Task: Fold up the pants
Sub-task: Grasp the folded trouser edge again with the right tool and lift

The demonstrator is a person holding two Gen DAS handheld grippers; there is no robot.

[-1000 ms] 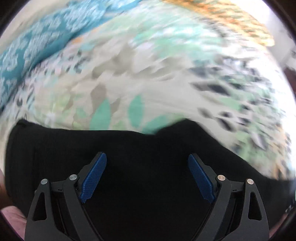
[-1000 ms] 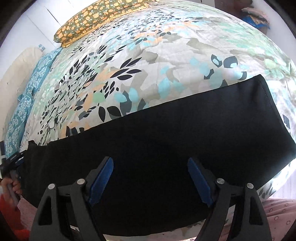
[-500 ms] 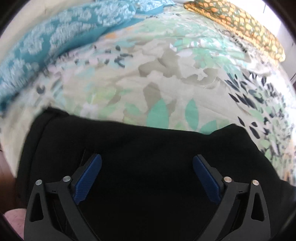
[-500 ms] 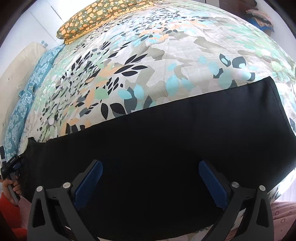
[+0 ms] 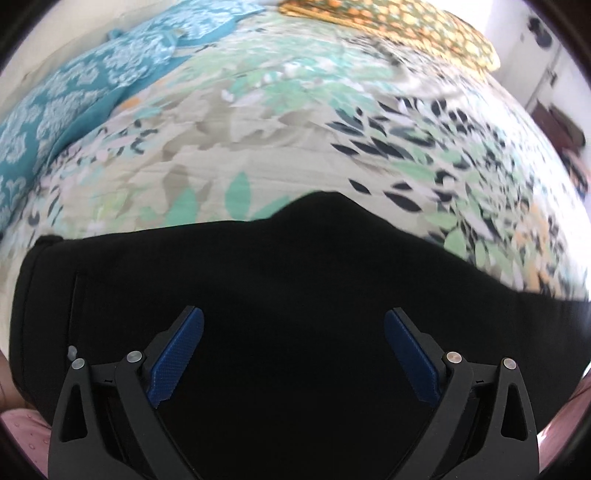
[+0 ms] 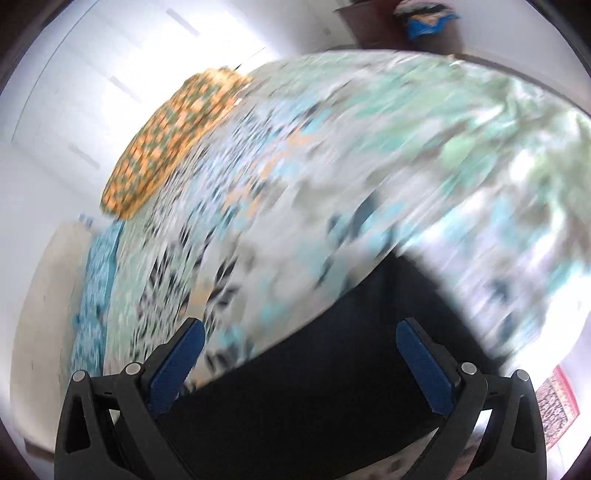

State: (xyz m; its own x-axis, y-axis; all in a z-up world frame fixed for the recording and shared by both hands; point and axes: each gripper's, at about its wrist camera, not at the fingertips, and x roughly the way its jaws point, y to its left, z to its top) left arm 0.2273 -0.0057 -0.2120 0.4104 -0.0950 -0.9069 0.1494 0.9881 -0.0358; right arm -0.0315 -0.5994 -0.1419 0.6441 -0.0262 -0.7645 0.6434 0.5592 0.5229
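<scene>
The black pants [image 5: 280, 288] lie flat along the near edge of a bed with a leaf-print cover [image 5: 258, 140]. In the left wrist view the waistband end is at the left and a pointed bulge of cloth sits at the top middle. My left gripper [image 5: 293, 325] is open over the pants and holds nothing. In the right wrist view, which is blurred by motion, the other end of the pants [image 6: 332, 387] fills the lower middle. My right gripper [image 6: 301, 332] is open over it and holds nothing.
A teal patterned pillow [image 5: 74, 96] lies at the bed's far left and an orange-and-green pillow [image 5: 406, 26] at the far end; the latter also shows in the right wrist view [image 6: 166, 147]. White walls stand behind. A patterned rug [image 6: 554, 398] lies on the floor at the right.
My right gripper has swung and tilted, so less of the pants shows and the view blurs. My left gripper has shifted a little over the waistband end. Both stay open.
</scene>
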